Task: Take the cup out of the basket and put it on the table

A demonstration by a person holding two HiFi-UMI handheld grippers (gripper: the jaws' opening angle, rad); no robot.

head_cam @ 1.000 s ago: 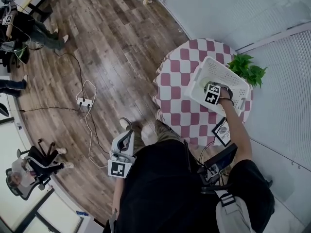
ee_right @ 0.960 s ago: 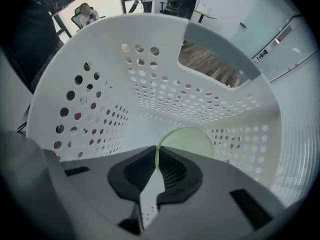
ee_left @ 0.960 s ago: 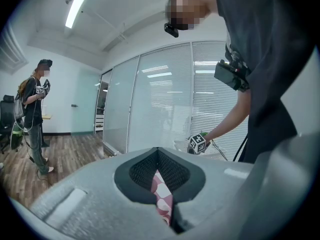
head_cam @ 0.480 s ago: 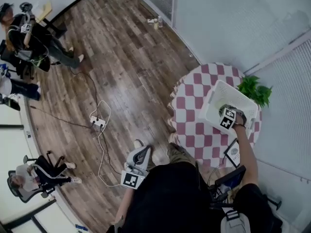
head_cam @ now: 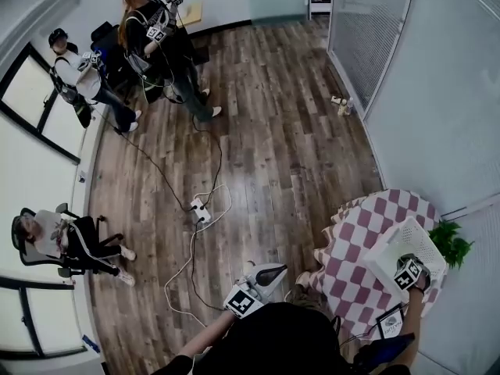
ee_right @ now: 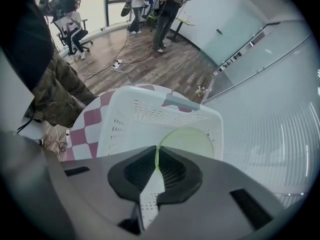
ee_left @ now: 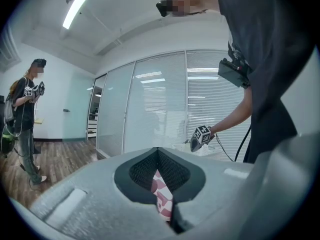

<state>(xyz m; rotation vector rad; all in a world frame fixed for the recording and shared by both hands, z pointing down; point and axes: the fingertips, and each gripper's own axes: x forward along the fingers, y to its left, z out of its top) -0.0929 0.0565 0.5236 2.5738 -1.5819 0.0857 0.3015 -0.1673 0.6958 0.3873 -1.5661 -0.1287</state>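
Note:
A white slotted basket (ee_right: 135, 116) stands on the round table with a pink-and-white checked cloth (head_cam: 351, 248). Inside it is a pale green see-through cup (ee_right: 192, 136). My right gripper (ee_right: 157, 156) reaches into the basket, its jaws shut on the cup's thin rim. In the head view this gripper (head_cam: 408, 275) hangs over the basket (head_cam: 391, 256) and hides the cup. My left gripper (head_cam: 269, 273) is held low, left of the table and off it. Its jaws (ee_left: 159, 159) are together with nothing in them, and the checked cloth shows through the slit.
A green plant (head_cam: 451, 244) stands behind the basket, and a framed card (head_cam: 389, 321) sits at the table's near edge. A power strip (head_cam: 197, 207) with cables lies on the wood floor. Two people (head_cam: 156, 37) stand far off; another person sits at the left (head_cam: 62, 241).
The head view has swung up and away, so the table and basket now sit small at the lower right. My right gripper stays in the basket; the left stays low.

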